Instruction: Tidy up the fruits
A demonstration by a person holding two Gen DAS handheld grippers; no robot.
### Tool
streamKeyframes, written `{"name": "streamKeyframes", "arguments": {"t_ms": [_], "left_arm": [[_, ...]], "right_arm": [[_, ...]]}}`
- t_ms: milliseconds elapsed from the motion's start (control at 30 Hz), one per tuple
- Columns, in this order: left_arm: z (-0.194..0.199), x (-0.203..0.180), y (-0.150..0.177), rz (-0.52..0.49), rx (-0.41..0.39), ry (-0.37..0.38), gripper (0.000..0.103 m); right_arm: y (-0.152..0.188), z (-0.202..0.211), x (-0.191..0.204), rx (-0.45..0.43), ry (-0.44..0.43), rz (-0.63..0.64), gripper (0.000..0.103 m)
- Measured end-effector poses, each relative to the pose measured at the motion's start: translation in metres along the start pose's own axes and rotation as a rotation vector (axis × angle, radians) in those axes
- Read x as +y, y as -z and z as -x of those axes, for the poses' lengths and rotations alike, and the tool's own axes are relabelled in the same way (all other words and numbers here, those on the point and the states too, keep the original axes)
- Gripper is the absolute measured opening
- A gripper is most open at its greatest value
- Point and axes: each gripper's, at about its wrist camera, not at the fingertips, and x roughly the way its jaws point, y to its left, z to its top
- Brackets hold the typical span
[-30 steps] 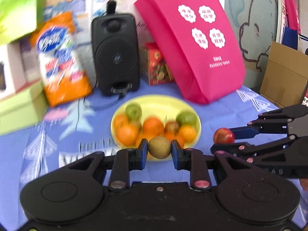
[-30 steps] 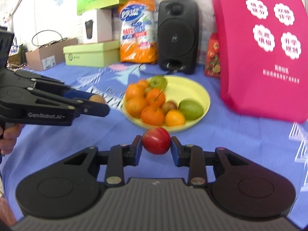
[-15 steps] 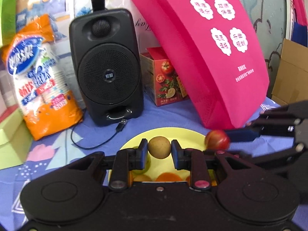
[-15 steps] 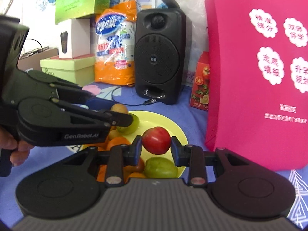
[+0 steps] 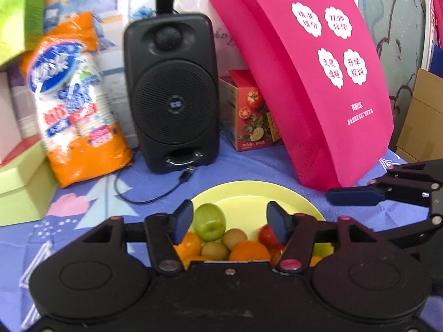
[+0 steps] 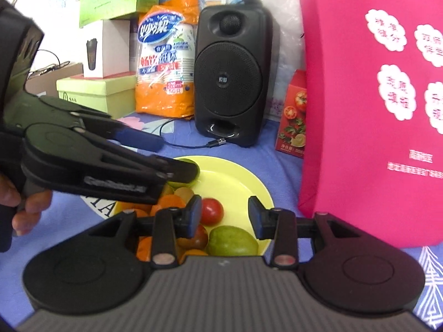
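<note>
Blue printed cloth (image 5: 249,166) covers the table, and along its back stand a black speaker (image 5: 171,94) with a round mesh grille, an orange crinkly pack of paper cups (image 5: 74,105), a red carton (image 5: 249,116) printed with tomatoes and a big pink fabric bag (image 5: 318,83) with four white flower-shaped badges. One black cable (image 5: 155,193) trails from the speaker across the cloth.

Toward the near side sits a round, smooth yellow plate (image 5: 257,196), and the fruit is heaped on its near half. From the left wrist view I count one glossy green apple (image 5: 209,221), two dull brown kiwis (image 5: 235,239) lying side by side, a red apple (image 5: 267,236) and at least two oranges (image 5: 249,250), the rest hidden behind the tool's body. The right wrist view adds a larger green, oval fruit (image 6: 232,240) at the plate's near edge and a dark reddish one (image 6: 196,238) beside it.

Both grippers hang over the plate. The left gripper (image 5: 229,221) has just spread its jaws apart and grips nothing; the kiwis lie on the pile below the gap. The right gripper (image 6: 224,215) has just been parting its jaws too, less far, and they are clear of the red apple (image 6: 211,210), which sits on the heap just beside the left pad (image 6: 193,218). A hand (image 6: 19,207) grips the left tool's handle.
</note>
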Motion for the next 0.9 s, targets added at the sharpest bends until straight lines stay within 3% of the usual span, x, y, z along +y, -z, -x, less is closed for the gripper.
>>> {"name": "streamKeyframes", "arguments": {"t_ms": [133,267,300,367,400,533,767,900], "left_arm": [[0.035,-0.009,0.004,0.006,-0.033,-0.038,0.085],[0.073,-0.022,0.012,0.006,-0.071,-0.097,0.103],[0.083,-0.026,0.014,0.007,-0.075,-0.118,0.103],[0.101,-0.03,0.018,0.018,-0.078,-0.151,0.103],[0.11,-0.033,0.021,0.023,-0.078,-0.162,0.103],[0.14,-0.04,0.034,0.043,-0.075,-0.199,0.103],[0.194,-0.049,0.069,0.1,-0.066,-0.255,0.103],[0.222,-0.055,0.092,0.142,-0.07,-0.254,0.103]], "right_arm": [[0.006,0.028,0.004,-0.027,0.001,-0.025,0.046],[0.014,0.065,0.013,-0.076,0.027,-0.054,0.074],[0.016,0.075,0.016,-0.088,0.035,-0.066,0.078],[0.021,0.094,0.02,-0.11,0.068,-0.098,0.098],[0.023,0.104,0.023,-0.118,0.085,-0.114,0.102],[0.029,0.131,0.034,-0.088,0.13,-0.162,0.103],[0.046,0.167,0.065,-0.05,0.317,-0.185,0.103],[0.063,0.185,0.084,-0.054,0.328,-0.15,0.103]]}}
